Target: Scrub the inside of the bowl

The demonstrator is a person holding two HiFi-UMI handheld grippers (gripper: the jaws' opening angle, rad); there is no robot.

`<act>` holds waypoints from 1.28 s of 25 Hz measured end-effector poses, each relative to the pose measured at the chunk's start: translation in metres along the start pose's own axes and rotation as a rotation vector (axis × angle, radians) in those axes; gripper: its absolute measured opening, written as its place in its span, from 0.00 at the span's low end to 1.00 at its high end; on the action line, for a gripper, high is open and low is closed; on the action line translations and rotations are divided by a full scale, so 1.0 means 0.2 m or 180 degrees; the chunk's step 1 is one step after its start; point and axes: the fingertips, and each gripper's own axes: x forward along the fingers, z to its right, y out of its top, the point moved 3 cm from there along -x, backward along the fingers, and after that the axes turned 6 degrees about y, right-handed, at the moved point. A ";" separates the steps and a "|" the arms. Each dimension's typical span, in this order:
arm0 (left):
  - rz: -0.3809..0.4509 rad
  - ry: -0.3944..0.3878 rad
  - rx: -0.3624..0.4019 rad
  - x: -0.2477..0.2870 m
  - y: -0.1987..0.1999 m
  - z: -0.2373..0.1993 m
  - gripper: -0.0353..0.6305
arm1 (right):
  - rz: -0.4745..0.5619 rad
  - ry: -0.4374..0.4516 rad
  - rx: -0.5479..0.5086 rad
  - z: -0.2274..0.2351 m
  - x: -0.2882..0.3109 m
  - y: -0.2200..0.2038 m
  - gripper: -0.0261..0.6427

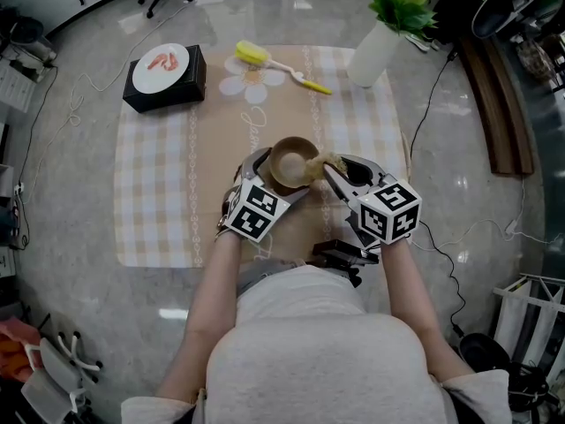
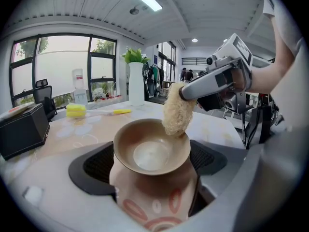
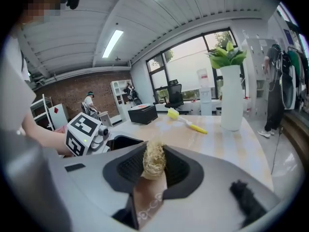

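Observation:
A tan bowl [image 1: 292,161] [image 2: 151,148] is held above the mat, gripped between the jaws of my left gripper [image 1: 269,173] [image 2: 152,164]. My right gripper [image 1: 328,168] [image 3: 154,164] is shut on a pale loofah scrubber [image 1: 321,163] [image 2: 176,111] [image 3: 154,159]. In the left gripper view the loofah hangs at the bowl's right rim, touching its edge. The right gripper's arm [image 2: 215,81] comes in from the right.
A checked placemat [image 1: 159,175] covers the table. A yellow dish brush [image 1: 265,60] [image 2: 89,110] [image 3: 185,120] lies at the back. A black box with a white plate [image 1: 164,74] sits back left; a white vase with a plant [image 1: 382,35] [image 3: 231,93] stands back right.

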 end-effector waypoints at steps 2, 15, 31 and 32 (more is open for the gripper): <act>0.0004 0.0001 0.0003 0.00 0.00 0.00 0.81 | -0.0040 0.0092 -0.0033 -0.03 0.02 0.00 0.19; -0.0007 -0.0017 0.0035 0.00 0.00 0.00 0.81 | -0.0159 0.0627 0.0140 -0.11 0.10 -0.01 0.19; -0.0020 -0.0021 0.0049 0.00 0.00 0.00 0.81 | -0.0176 0.0880 -0.0032 -0.22 0.27 0.05 0.19; -0.0022 -0.0021 0.0052 0.00 0.00 0.00 0.81 | -0.0172 0.0863 -0.0046 -0.22 0.28 0.06 0.19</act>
